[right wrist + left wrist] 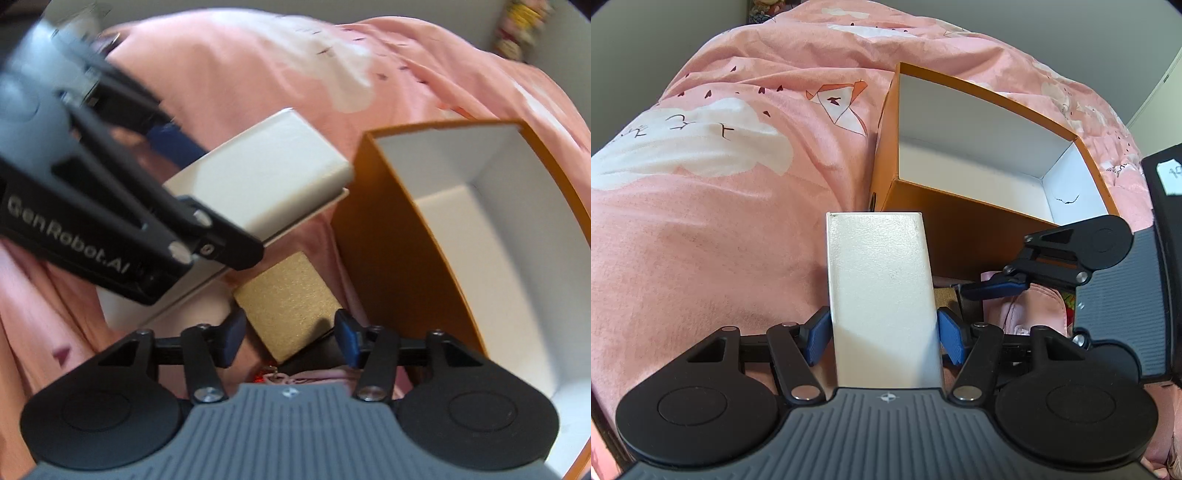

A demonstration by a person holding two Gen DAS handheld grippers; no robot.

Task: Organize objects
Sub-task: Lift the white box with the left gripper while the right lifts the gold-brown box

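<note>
My left gripper (882,339) is shut on an upright white box (882,288), its blue pads pressing both sides. Just beyond stands an open orange box (960,210) with a bare white inside. In the right wrist view, my right gripper (290,338) points down over a small gold glitter box (288,302) lying on the bed. Its blue pads stand on either side of the gold box with a slight gap, so it is open. The white box (266,173) hangs at upper left, and the orange box (391,240) is to the right.
A rumpled pink bedcover (720,221) with white cloud prints lies under everything. A pink item with red bits (1034,306) rests near the orange box's front corner, under the right gripper's finger (990,288). Grey walls rise behind the bed.
</note>
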